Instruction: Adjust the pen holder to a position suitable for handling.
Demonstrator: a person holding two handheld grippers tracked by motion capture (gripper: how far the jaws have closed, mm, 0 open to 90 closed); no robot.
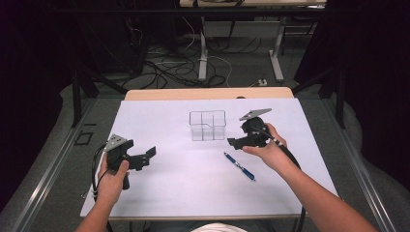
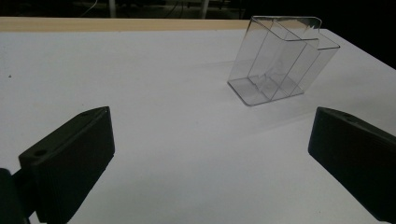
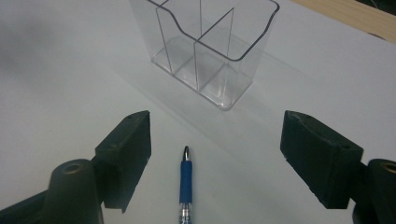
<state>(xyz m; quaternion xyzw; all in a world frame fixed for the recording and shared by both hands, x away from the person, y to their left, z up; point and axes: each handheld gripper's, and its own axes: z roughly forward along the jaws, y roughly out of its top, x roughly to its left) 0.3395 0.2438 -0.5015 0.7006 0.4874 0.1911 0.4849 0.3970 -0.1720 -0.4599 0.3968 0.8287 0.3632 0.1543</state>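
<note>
Blue plastic, the pen [image 3: 186, 186] lies flat on the white bench [image 1: 159, 193] right between our right fingers [image 3: 126, 154], which stand wide apart and grip nothing. In the right gripper view its long axis runs straight away from us, the metal tip leading and pointing toward the clear organizer [image 3: 210, 51] beyond. Seen from the high view, the pen [image 1: 239, 166] sits in the right half of the bench, slanting from near the middle toward the near right corner, just beside our right hand [image 1: 266, 150]. The right gripper [image 1: 239, 142] is by far the nearer one. We judge that the coming grasp turns on this: the fingers already straddle the barrel crosswise, so they need only drop and close. Our left gripper [image 1: 145, 157] hangs near the left edge, well apart from the pen, its fingers [image 2: 70, 158] also spread and empty. Farthest off, the organizer [image 1: 208, 125] stands upright toward the far edge, its compartments empty
</note>
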